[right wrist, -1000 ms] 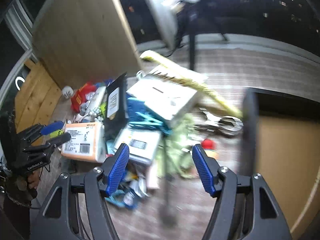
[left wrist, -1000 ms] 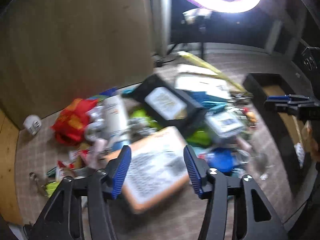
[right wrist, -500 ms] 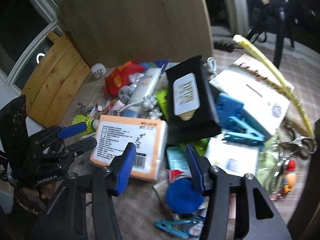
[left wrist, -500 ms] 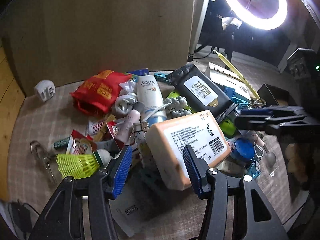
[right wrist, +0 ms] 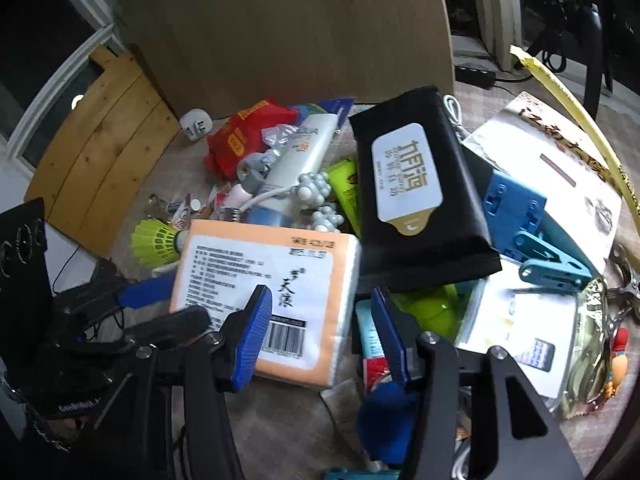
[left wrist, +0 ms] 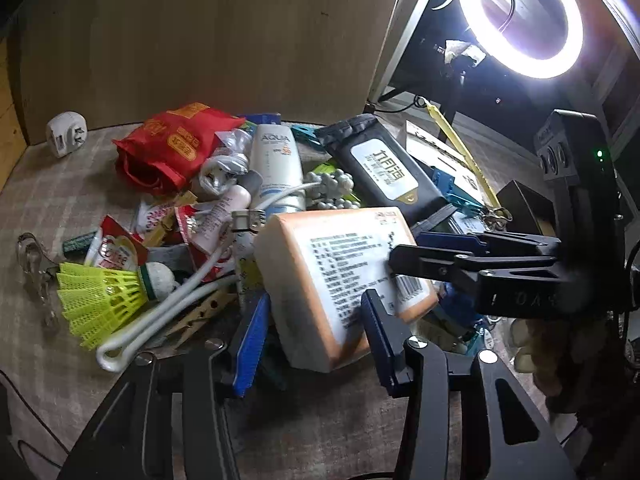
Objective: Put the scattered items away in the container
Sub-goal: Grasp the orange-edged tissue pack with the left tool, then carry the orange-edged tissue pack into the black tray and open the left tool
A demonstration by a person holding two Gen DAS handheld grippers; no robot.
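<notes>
a cluttered surface (left wrist: 72,184) under a ring light. both grippers straddle the orange tissue pack (left wrist: 340,280): left gripper (left wrist: 312,336) jaws just closing, right gripper (right wrist: 320,336) jaws apart, neither pressing yet. next: squeeze, lift toward the container, unseen here.

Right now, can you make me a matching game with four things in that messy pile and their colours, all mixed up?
Things:
1. shuttlecock
2. wipes pack
3. tissue pack
4. crinkly bag

Colours:
A. red
B. black with a white label
C. neon yellow
D. orange with a white label

Pairs: 1-C, 2-B, 3-D, 4-A
</notes>
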